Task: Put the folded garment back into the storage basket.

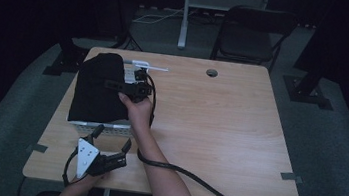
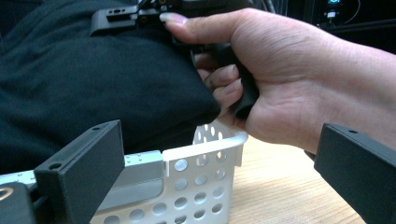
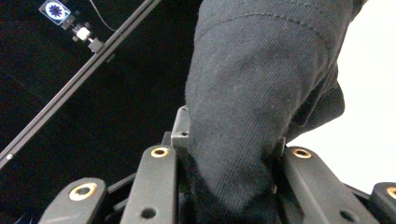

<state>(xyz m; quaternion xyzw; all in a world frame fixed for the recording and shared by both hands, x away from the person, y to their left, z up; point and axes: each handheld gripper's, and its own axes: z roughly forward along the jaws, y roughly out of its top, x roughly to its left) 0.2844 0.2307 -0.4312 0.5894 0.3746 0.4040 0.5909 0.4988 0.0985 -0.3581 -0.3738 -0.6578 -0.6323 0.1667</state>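
Dark curtains ring the room, a folding chair (image 1: 251, 34) waits behind, and the wooden table (image 1: 219, 128) carries the action. At its left side sits a white perforated basket (image 2: 205, 177), heaped with a black garment (image 1: 99, 89) that bulges over the rim. Right gripper (image 1: 131, 88) is on top of that heap, clenched on a fold of the cloth, pinched tight between its jaws in the right gripper view. Left gripper (image 1: 113, 138) hovers just before the basket's near wall, jaws released and spread wide. That garment looks soft, light and floppy; it should sag and trail, so a bunched fold near the middle is the safest hold. Watch the basket rim, where cloth may snag, and the right cable (image 1: 178, 170) crossing the table.
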